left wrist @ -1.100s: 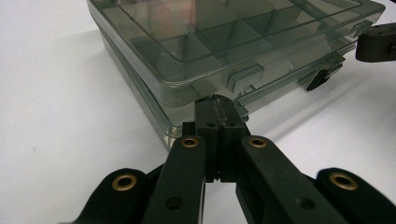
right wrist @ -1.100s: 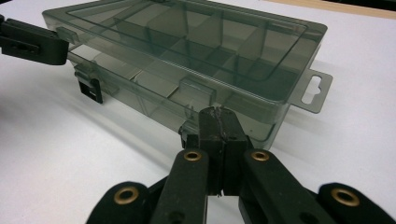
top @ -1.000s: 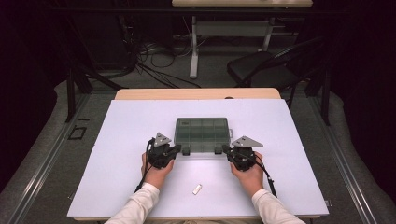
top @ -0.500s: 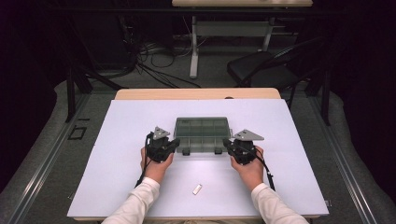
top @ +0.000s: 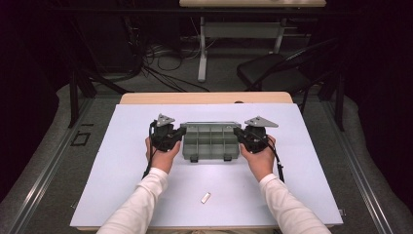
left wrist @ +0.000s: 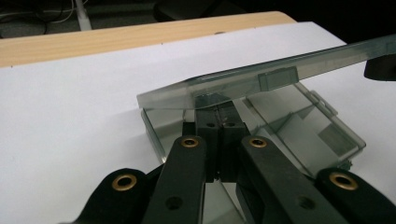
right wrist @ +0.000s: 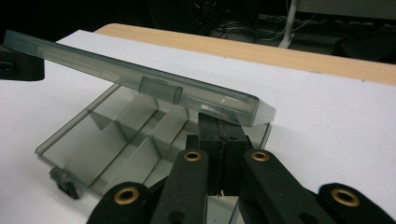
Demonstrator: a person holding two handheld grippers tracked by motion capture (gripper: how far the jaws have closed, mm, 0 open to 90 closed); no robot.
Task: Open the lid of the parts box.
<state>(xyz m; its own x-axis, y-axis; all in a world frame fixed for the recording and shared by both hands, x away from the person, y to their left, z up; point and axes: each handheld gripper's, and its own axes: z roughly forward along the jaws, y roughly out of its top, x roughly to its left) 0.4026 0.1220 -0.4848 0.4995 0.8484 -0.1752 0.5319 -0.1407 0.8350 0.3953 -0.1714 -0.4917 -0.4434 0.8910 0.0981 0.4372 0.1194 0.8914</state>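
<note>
Nearest the table's front edge, a small pale block [top: 206, 197] lies alone on the white sheet [top: 112, 185], well apart from both hands and roughly midway between the two white sleeves.

Further in, the person's left hand [top: 163, 155] and right hand [top: 258, 158] rest on the sheet either side of a smoky-grey compartment box [top: 210, 146]. The box sits at the centre of the sheet, its two front latches facing the near edge and its divided compartments visible from above.

The left gripper [top: 179, 134] is at the box's left end. In the left gripper view its jaws are pressed together at the tips [left wrist: 218, 122], directly under the left corner of the translucent lid [left wrist: 243, 81]; whether they pinch the lid edge or only prop it, I cannot tell.

The right gripper [top: 239, 134] mirrors this at the box's right end. In the right gripper view the jaws are likewise clenched, tips [right wrist: 219, 128] tucked under the lid's corner [right wrist: 252, 109].

The lid is lifted off the tray at its front, tilted, with a latch tab [right wrist: 159, 88] hanging from its front edge. The tray [right wrist: 116, 140] stays flat on the sheet.

Beyond the sheet, a strip of bare wooden tabletop [top: 204, 98] shows, then a folding chair [top: 272, 73] and floor cables [top: 165, 53].
</note>
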